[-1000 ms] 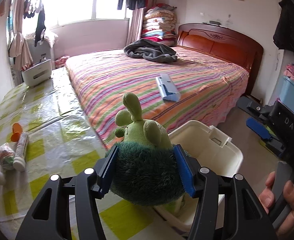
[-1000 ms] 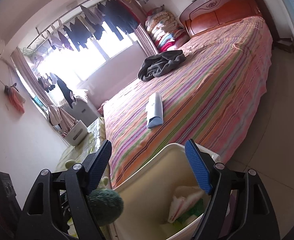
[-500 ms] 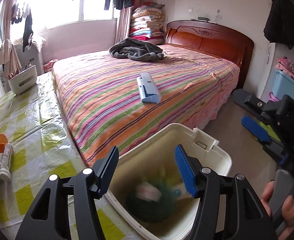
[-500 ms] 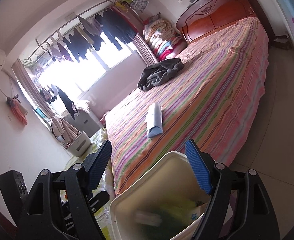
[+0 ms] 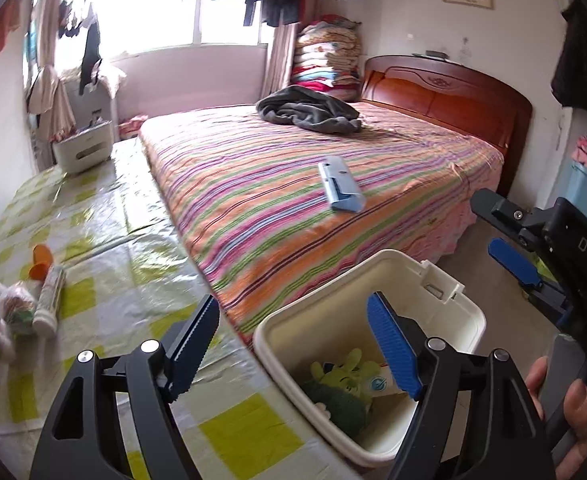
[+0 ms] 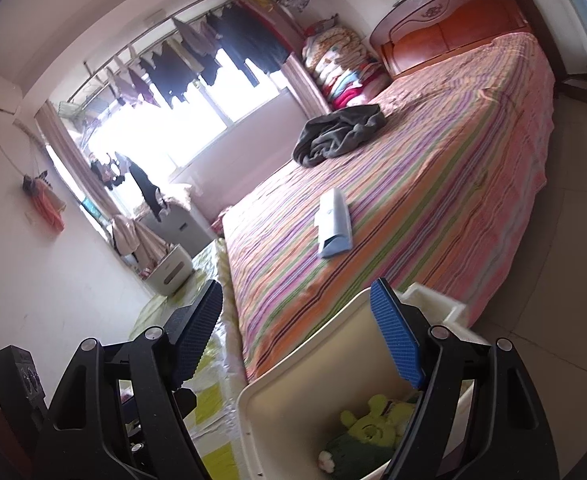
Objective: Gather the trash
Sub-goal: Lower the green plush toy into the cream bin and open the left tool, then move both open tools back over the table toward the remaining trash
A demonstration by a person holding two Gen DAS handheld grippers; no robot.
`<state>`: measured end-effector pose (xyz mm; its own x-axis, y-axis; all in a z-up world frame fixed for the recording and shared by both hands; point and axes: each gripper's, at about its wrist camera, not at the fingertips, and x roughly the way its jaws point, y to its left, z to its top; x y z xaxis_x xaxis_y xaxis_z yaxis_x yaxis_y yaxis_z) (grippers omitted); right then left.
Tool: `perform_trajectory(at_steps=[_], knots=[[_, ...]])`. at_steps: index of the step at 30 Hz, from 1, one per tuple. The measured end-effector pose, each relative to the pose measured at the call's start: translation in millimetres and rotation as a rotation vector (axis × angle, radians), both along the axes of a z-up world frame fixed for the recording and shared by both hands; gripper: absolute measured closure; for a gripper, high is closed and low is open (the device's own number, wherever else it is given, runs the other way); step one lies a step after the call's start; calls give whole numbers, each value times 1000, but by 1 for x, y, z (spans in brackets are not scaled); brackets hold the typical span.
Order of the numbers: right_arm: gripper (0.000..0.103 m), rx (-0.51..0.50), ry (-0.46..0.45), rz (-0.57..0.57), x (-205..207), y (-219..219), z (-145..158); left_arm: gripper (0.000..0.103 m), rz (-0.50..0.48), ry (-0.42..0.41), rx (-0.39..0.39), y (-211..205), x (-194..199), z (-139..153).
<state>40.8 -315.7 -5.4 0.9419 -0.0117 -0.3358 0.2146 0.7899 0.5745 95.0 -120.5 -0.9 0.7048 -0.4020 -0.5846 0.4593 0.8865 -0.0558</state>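
We hold both grippers empty, left gripper (image 5: 293, 340) jaws opening above the bin (image 5: 445, 300), green plush toy (image 5: 345, 380) dropped inside; next, reach for tabletop litter (image 5: 49, 300)

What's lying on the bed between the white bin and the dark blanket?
A light blue flat case lies on the striped bedspread between them, clear in both wrist views.

White letters "DAS" stand on the black plastic body of the right gripper (image 5: 511, 266), at the right edge of the left wrist view.
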Motion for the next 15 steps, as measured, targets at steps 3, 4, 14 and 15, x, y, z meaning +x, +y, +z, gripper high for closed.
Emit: perform_trajectory(at_steps=[3,4,14,15], knots=[[27,-18,12,36,7,15,1,29,27,-1,-1,14,-1,0],[27,-21,13,48,9,20,2,29,36,-2,2,19,-2,0],[27,-65,37,160,32,73,5,29,152,0,5,85,-4,-3],[27,-73,43,175,35,80,5,29,166,1,4,93,-5,-4]])
